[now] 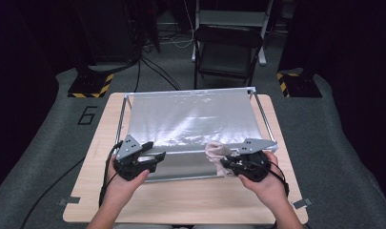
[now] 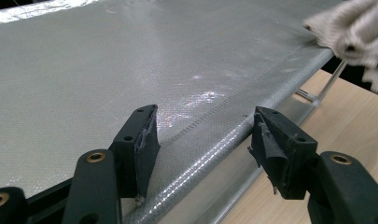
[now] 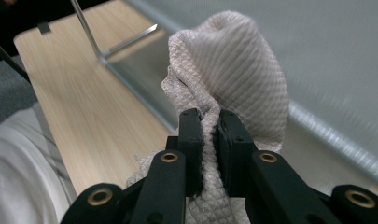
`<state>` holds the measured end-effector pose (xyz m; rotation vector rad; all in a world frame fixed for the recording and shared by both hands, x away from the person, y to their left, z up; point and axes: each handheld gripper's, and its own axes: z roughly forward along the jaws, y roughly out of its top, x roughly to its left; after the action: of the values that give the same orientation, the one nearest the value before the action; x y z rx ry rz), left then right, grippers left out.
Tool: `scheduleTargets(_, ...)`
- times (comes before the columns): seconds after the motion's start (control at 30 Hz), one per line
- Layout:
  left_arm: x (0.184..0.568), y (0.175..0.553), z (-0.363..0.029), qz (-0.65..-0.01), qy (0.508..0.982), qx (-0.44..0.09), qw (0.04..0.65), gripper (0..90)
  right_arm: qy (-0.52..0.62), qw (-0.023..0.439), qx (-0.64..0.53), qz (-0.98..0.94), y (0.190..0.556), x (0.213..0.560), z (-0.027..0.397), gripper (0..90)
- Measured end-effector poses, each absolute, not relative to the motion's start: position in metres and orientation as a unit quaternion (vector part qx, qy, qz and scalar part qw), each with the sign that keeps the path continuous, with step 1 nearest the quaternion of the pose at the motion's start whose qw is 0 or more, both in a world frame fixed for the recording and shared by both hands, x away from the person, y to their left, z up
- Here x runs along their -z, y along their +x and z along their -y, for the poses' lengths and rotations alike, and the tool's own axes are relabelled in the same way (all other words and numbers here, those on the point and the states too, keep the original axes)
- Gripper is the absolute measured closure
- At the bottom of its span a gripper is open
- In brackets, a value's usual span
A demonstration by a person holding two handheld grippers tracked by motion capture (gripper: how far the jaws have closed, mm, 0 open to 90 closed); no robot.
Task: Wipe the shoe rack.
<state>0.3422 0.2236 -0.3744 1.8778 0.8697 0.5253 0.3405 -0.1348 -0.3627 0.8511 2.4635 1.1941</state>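
Observation:
A silvery woven sheet is stretched over a metal frame on the wooden table. At the sheet's near edge my left gripper stands open. In the left gripper view it straddles the sheet's rolled hem, one jaw over the fabric and the other past the edge, with neither pad pressing. My right gripper is shut on a beige knitted cloth at the sheet's near right corner. In the right gripper view it pinches the cloth, which bunches up above the jaws.
The frame's thin rods rise from the tabletop at the corners. A folding chair stands beyond the table, with yellow-and-black striped bases on the floor to either side. Bare wood lies along the near edge.

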Motion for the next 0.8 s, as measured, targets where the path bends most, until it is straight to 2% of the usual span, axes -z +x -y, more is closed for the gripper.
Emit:
scheduleTargets(0.2,0.375,0.342,-0.224,-0.356,0.768,-0.218,0.485,41.0,0.329,0.129,-0.396,-0.847,0.338,0.399,0.149,80.7)
scheduleTargets(0.33,0.376,0.341,-0.223,-0.356,0.767,-0.221,0.486,40.9,0.353,0.117,-0.366,-0.853,0.337,0.438,0.157,80.8)
scheduleTargets(0.53,0.376,0.341,-0.224,-0.354,0.768,-0.22,0.485,40.9,0.356,0.126,-0.328,-0.866,0.335,0.475,0.154,80.4)
scheduleTargets(0.57,0.376,0.341,-0.224,-0.354,0.769,-0.219,0.485,40.9,0.353,0.113,-0.325,-0.87,0.335,0.487,0.153,80.2)
scheduleTargets(0.7,0.376,0.341,-0.224,-0.354,0.769,-0.219,0.486,40.9,0.352,0.115,-0.316,-0.873,0.335,0.5,0.156,79.0)
scheduleTargets(0.73,0.377,0.34,-0.224,-0.354,0.768,-0.22,0.487,41.0,0.37,0.091,-0.327,-0.865,0.333,0.501,0.156,78.9)
scheduleTargets(0.8,0.377,0.341,-0.224,-0.354,0.767,-0.223,0.488,40.9,0.368,0.094,-0.335,-0.862,0.334,0.502,0.16,78.1)
